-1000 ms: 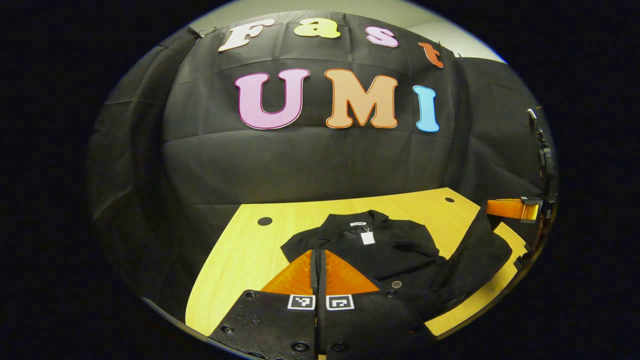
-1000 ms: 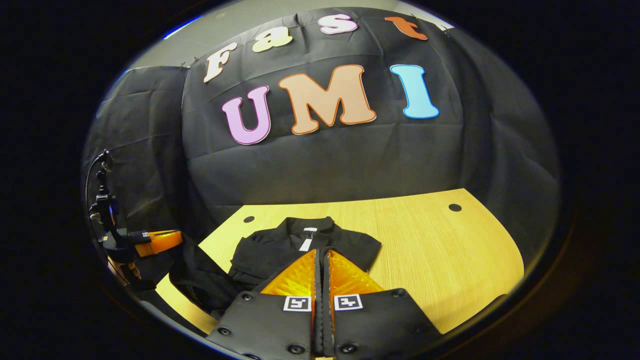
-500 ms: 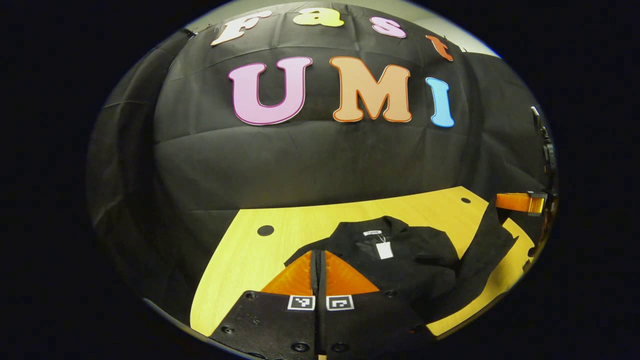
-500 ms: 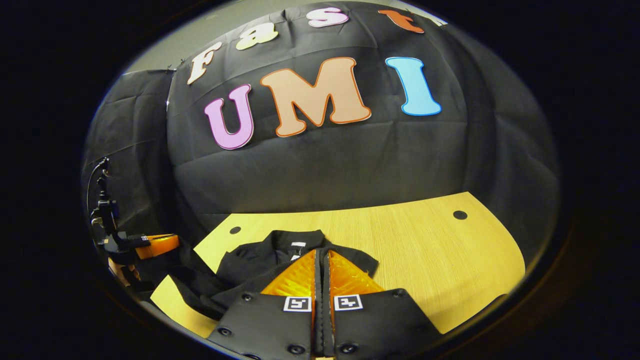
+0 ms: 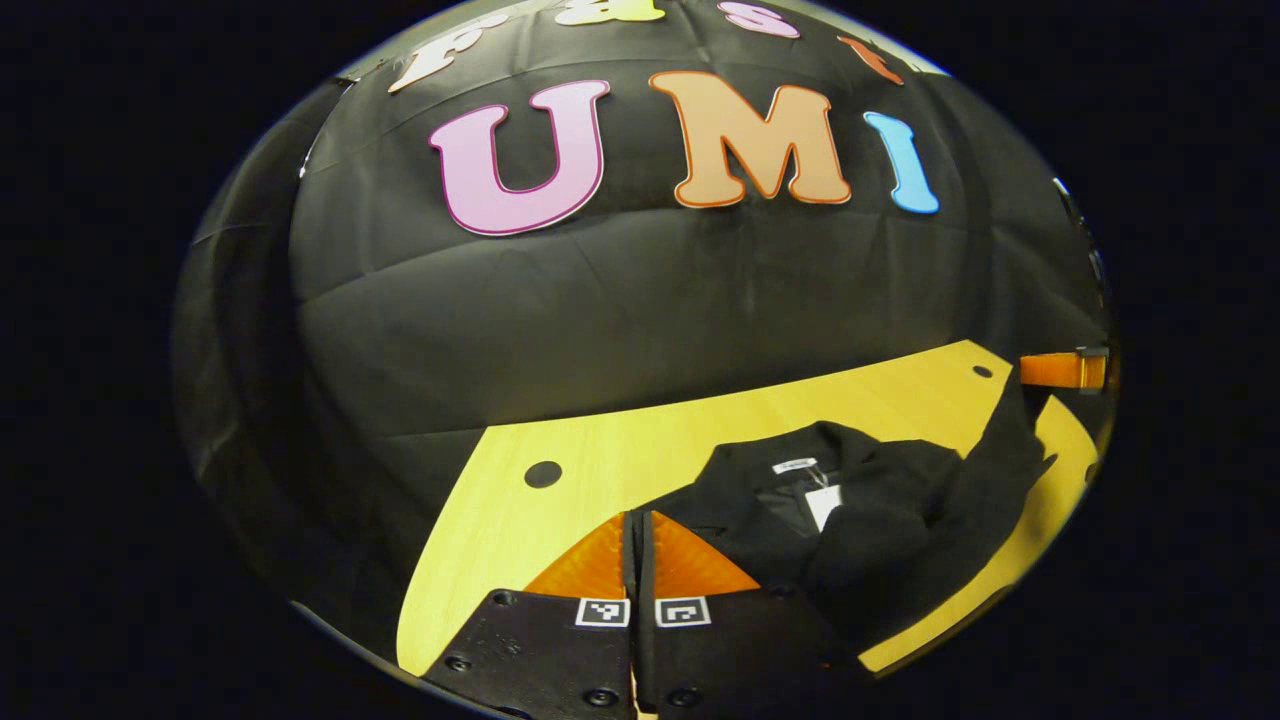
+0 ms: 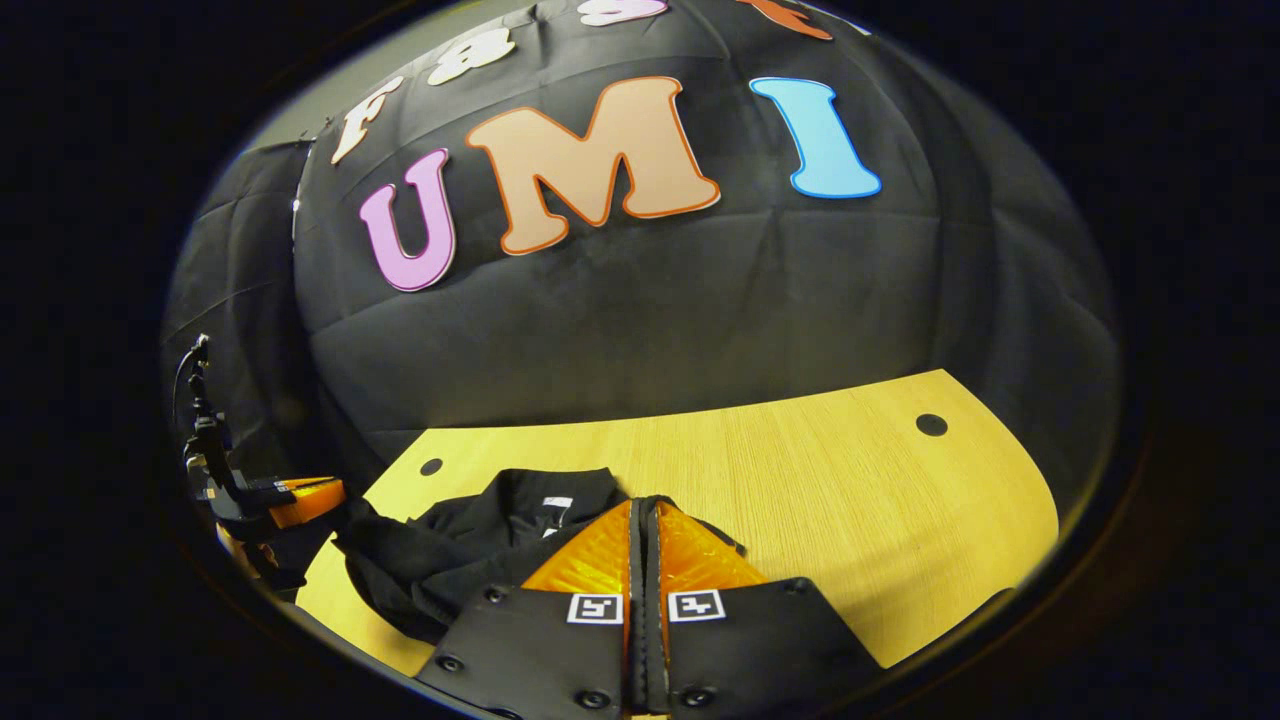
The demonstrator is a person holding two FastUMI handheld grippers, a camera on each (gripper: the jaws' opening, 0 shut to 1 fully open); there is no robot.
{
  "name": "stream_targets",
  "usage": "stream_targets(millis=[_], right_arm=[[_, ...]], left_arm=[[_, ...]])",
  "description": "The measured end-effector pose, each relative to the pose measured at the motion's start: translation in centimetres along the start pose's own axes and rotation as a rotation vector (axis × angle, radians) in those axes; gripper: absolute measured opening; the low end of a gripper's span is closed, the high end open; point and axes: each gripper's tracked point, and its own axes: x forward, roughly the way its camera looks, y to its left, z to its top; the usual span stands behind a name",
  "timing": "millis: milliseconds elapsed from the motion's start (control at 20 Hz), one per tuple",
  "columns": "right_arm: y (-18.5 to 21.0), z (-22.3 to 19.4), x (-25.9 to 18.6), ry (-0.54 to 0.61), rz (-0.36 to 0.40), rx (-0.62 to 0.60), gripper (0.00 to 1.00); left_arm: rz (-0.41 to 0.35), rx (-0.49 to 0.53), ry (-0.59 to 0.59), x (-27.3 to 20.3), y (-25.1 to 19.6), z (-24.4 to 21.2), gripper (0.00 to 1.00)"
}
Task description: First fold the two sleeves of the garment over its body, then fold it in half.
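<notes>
The black garment [image 5: 850, 520] lies on the yellow wooden table [image 5: 600, 460], collar end toward the booth wall, with part of its cloth lifted off the surface. In the left gripper view the left gripper [image 5: 638, 520] sits at the bottom of the picture with its two fingers drawn together, only a thin line between them; cloth meets their tips on the right side, but whether any of it is pinched between them cannot be told. That view also shows a white hang tag [image 5: 823, 505] below the neck label, a dark round hole [image 5: 543, 474] in the tabletop, and, at the far right edge, the other gripper's finger [image 5: 1060, 370] with a fold of the garment rising up to it. In the right gripper view the right gripper [image 6: 645, 520] likewise has its fingers closed to a narrow slit, with the garment [image 6: 450, 550] bunched to the left of the tips and cloth reaching the tips; a grip cannot be confirmed. This view shows a broad bare stretch of table [image 6: 850, 500] to the right, and the left gripper [image 6: 290, 498] at the far left edge with dark cloth hanging at it.
</notes>
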Motion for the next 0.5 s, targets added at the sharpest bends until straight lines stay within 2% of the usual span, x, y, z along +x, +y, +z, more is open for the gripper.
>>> stream_targets(millis=[50,100,150,200,250,300,350,400,450,500], right_arm=[[-1.2,0.3,0.4,-0.013,-0.055,-0.003,0.02],[-2.4,1.4,0.8,-0.048,-0.102,-0.012,0.34],[-3.0,2.1,1.5,-0.088,-0.117,-0.015,0.66],[-2.9,3.0,0.5,-0.12,-0.128,-0.024,0.98],[-2.9,3.6,0.4,-0.14,-0.135,-0.033,0.93],[-3.1,3.8,0.2,-0.153,-0.141,-0.04,0.93],[-3.2,3.8,0.0,-0.154,-0.148,-0.043,0.98],[-3.2,3.6,-0.2,-0.153,-0.148,-0.046,0.98],[-3.1,3.5,-0.6,-0.155,-0.146,-0.047,0.98],[-2.8,3.6,-1.2,-0.164,-0.14,-0.052,0.98]], left_arm=[[0.069,0.003,-0.027,0.6,1.2,0.3,0.0],[0.115,0.004,-0.051,1.6,2.1,0.6,0.29],[0.12,-0.001,-0.075,1.3,1.7,1.0,0.58],[0.113,-0.014,-0.097,1.7,1.3,1.8,0.87],[0.104,-0.02,-0.108,1.5,1.1,2.0,0.94],[0.103,-0.022,-0.109,1.0,1.2,1.9,0.92],[0.104,-0.021,-0.098,1.1,1.3,1.6,1.0],[0.105,-0.024,-0.09,1.0,1.2,1.3,0.92],[0.105,-0.035,-0.086,0.7,1.2,1.3,1.0],[0.107,-0.053,-0.097,0.1,1.4,1.6,0.92]])
